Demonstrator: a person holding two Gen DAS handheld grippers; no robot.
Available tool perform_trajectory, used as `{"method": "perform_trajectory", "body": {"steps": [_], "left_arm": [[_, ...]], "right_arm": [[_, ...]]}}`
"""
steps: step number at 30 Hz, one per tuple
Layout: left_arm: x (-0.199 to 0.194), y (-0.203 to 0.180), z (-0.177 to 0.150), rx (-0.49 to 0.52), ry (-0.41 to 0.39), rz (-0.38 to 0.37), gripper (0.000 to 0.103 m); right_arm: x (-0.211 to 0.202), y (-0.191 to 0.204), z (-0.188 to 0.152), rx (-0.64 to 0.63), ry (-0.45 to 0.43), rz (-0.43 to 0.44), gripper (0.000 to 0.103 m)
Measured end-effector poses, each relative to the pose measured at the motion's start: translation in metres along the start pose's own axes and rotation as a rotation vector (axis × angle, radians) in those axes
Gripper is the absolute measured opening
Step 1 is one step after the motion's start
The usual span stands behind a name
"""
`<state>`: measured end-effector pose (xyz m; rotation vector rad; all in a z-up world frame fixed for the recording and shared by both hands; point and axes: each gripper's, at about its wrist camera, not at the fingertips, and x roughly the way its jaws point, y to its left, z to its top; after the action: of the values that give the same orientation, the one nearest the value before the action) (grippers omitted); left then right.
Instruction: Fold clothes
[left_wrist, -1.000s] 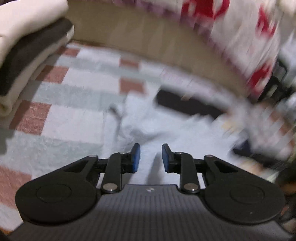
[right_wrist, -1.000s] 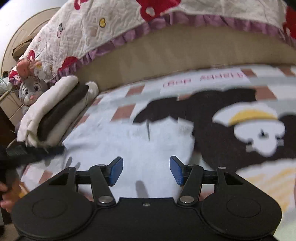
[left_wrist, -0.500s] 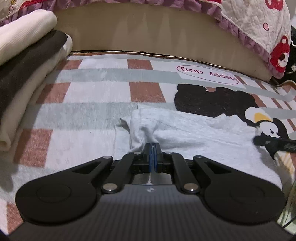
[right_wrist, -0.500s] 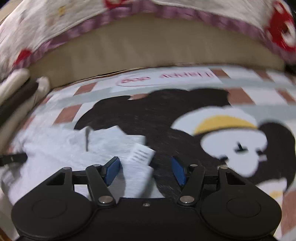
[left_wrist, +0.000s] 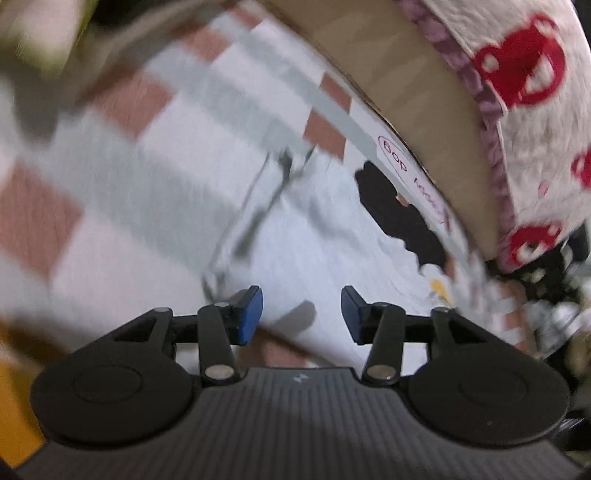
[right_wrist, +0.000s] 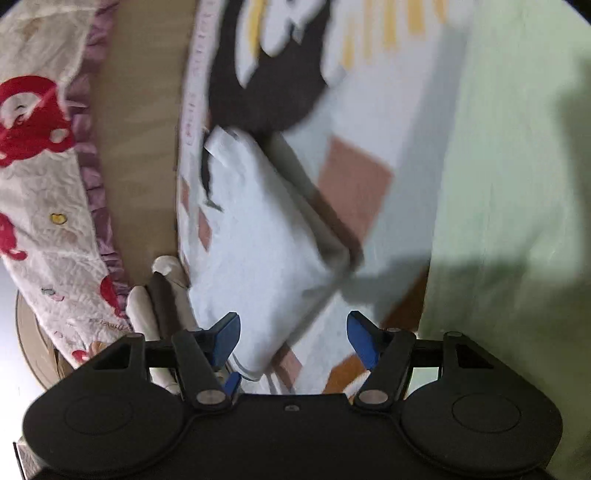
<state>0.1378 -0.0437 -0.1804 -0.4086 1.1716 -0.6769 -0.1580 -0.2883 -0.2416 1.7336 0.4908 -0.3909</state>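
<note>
Left tool (left_wrist: 301, 314) spread wide, empty, above folded white garment (left_wrist: 295, 254) on checked mat (left_wrist: 155, 155), right tool (right_wrist: 293, 338) also wide, garment (right_wrist: 258, 251) just ahead, stacked clothes (right_wrist: 162, 295) left

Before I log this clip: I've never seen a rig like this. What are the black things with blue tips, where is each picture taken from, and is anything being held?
No robot here: a person holds a two-finger gripper in each hand, and a fisheye camera on each looks forward along its fingers. One picture shows the left gripper, the other the right gripper; the blue tips are finger pads. Both sets of jaws stand apart and hold nothing. Below them a light grey garment, partly folded, lies on a checked cartoon-print blanket. A stack of folded clothes sits beside it, and a red-and-white quilt hangs behind. Both pictures are blurred, so finer detail is unclear.
</note>
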Motion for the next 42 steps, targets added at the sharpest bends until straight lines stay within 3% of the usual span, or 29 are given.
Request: {"method": "perform_trajectory", "body": {"steps": [4,7,11,12,14,19,21,24,26,30,37,38,39,40,41,42], "left_arm": [[0.014,0.003,-0.014,-0.039,-0.003,-0.025,0.046],[0.024,0.005,-0.025,-0.068,-0.005,-0.044,0.057],[0.032,-0.004,-0.034,-0.027,-0.048,-0.023,0.057],[0.032,-0.005,-0.037,-0.023,-0.066,-0.018,0.057],[0.028,-0.001,-0.042,-0.058,-0.105,-0.015,0.057],[0.015,0.006,-0.037,-0.118,-0.278,0.100,0.057],[0.015,0.012,-0.027,-0.122,-0.310,0.107,0.059],[0.026,0.021,-0.009,-0.122,-0.269,0.067,0.059],[0.032,0.020,0.004,-0.074,-0.246,0.051,0.061],[0.057,0.002,0.034,0.143,-0.120,0.045,0.065],[0.077,0.004,0.062,0.216,-0.025,-0.097,0.078],[0.080,0.006,0.065,0.213,-0.006,-0.128,0.075],[0.082,0.009,0.065,0.187,0.024,-0.175,0.065],[0.083,0.010,0.064,0.175,0.044,-0.197,0.028],[0.081,0.008,0.061,0.189,0.048,-0.177,0.025],[0.080,0.005,0.059,0.200,0.049,-0.163,0.024]], "right_arm": [[0.020,-0.007,-0.001,0.041,-0.042,0.076,0.070],[0.022,-0.002,0.000,-0.002,-0.097,0.099,0.069],[0.036,0.021,0.001,-0.109,-0.162,0.059,0.069],[0.038,0.025,0.001,-0.125,-0.188,0.054,0.064],[0.041,0.032,0.000,-0.189,-0.238,0.032,0.036],[0.035,0.058,-0.006,-0.449,-0.319,-0.052,0.030],[0.032,0.065,-0.008,-0.511,-0.343,-0.082,0.030],[0.033,0.060,-0.005,-0.483,-0.339,-0.100,0.036],[0.031,0.051,-0.003,-0.433,-0.331,-0.092,0.049],[0.023,0.034,0.000,-0.353,-0.315,-0.046,0.050],[0.036,0.042,0.006,-0.402,-0.346,-0.019,0.058],[0.039,0.045,0.008,-0.418,-0.350,-0.017,0.058],[0.040,0.049,0.010,-0.452,-0.354,-0.017,0.059],[0.041,0.053,0.011,-0.496,-0.358,-0.018,0.053],[0.041,0.057,0.012,-0.539,-0.362,-0.019,0.039],[0.041,0.061,0.013,-0.582,-0.366,-0.020,0.038]]}}
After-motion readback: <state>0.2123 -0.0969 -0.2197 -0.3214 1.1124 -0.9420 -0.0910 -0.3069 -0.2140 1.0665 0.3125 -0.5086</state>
